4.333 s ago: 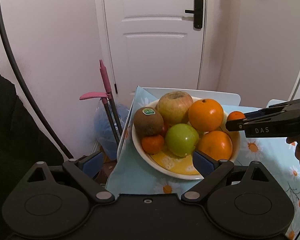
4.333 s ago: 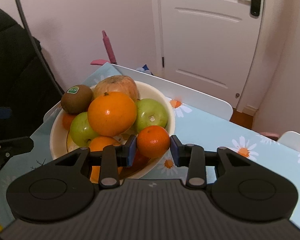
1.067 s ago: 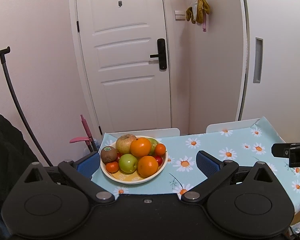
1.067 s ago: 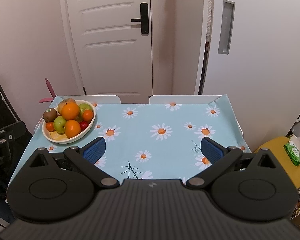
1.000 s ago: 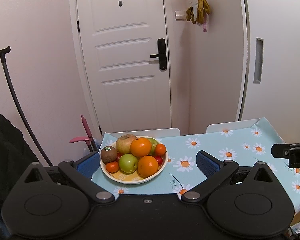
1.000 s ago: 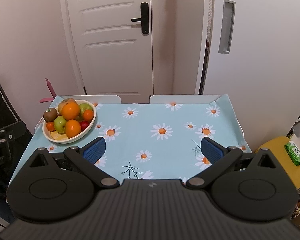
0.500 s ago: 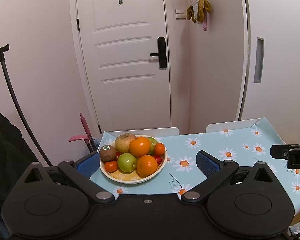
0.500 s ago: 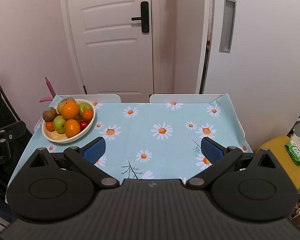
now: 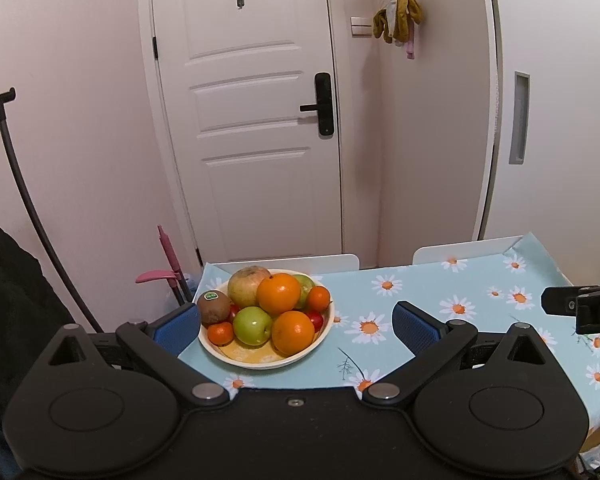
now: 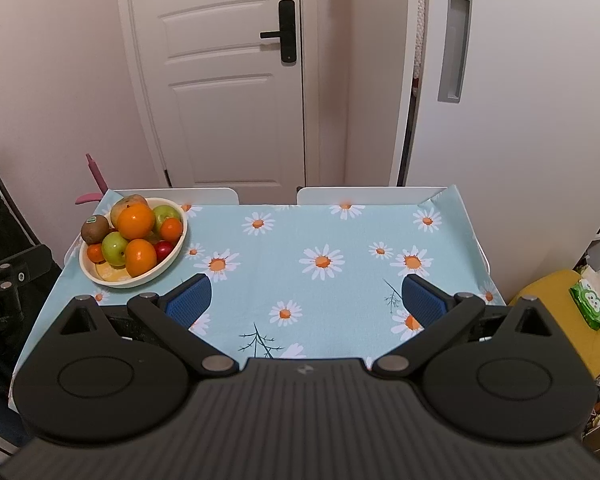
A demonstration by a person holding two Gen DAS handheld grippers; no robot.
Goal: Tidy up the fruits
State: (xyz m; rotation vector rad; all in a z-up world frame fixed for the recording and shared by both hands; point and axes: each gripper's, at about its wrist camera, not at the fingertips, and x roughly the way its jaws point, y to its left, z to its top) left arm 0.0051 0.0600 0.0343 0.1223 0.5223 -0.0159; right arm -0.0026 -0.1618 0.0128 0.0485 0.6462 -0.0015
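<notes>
A cream bowl (image 9: 320,340) sits at the table's far left corner, piled with oranges (image 9: 279,294), green apples (image 9: 253,325), a kiwi (image 9: 213,307), small mandarins and red fruit. It also shows in the right wrist view (image 10: 172,262). My left gripper (image 9: 296,326) is open and empty, held back from the table with the bowl between its fingers in view. My right gripper (image 10: 306,300) is open and empty above the table's near edge, well right of the bowl.
A blue daisy tablecloth (image 10: 340,248) covers the table. Two white chair backs (image 10: 372,194) stand at the far edge before a white door (image 10: 228,80). A pink-handled tool (image 9: 168,264) leans left of the table. A yellow stool with a green pack (image 10: 588,304) stands at the right.
Since 4.3 s ago both grippers have pulled far back from the bowl and the right one has let go of a mandarin. Over the last second almost nothing has moved.
</notes>
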